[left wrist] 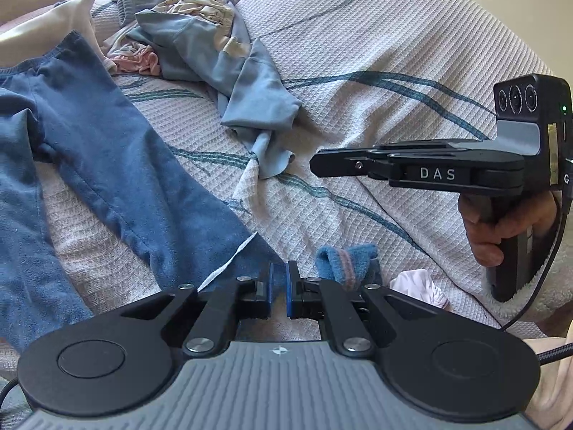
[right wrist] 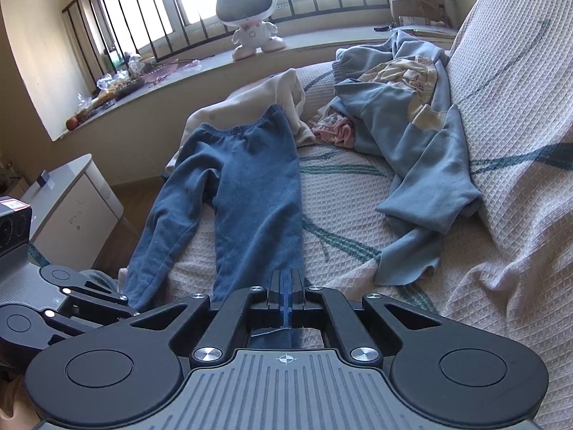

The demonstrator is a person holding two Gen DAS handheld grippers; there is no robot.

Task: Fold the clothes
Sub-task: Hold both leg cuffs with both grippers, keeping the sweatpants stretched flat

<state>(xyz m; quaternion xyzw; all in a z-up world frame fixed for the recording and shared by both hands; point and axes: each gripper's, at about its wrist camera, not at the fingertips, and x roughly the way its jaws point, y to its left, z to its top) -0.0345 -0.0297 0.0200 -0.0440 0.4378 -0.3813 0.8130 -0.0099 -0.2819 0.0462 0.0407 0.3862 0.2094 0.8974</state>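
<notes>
- Blue fleece trousers [right wrist: 243,186] lie spread flat on the bed's waffle-weave cover [right wrist: 508,136], waistband toward the window end, the two legs running down toward the cameras; the cloth looks soft and slightly pilled, with a seam line along each leg.
- No box, basket or drawer holding clothes shows in either view; the garments all lie loose on the cover.
- Left gripper [left wrist: 278,288] has its blue pads drawn almost together, pinching blue cloth at the hem of one trouser leg [left wrist: 118,165].
- Right gripper [right wrist: 285,299] has its pads pressed tight together at the bottom of the other leg; a dark blue edge shows just behind the pads, so it appears to nip the hem.
- Only the left wrist view shows a small blue sock [left wrist: 343,261] with a pink stripe and a pale pink scrap [left wrist: 422,285] just beside the left gripper, and a hand [left wrist: 501,229] on the right gripper's handle.
- Only the right wrist view shows the barred window, a white toy robot [right wrist: 250,25] on the sill, a white cabinet [right wrist: 71,200] beside the bed and a cream garment [right wrist: 283,93] under the waistband.
- Further right, both views show a crumpled light blue top [right wrist: 419,143] over pink and cream pieces, apart from the trousers.
</notes>
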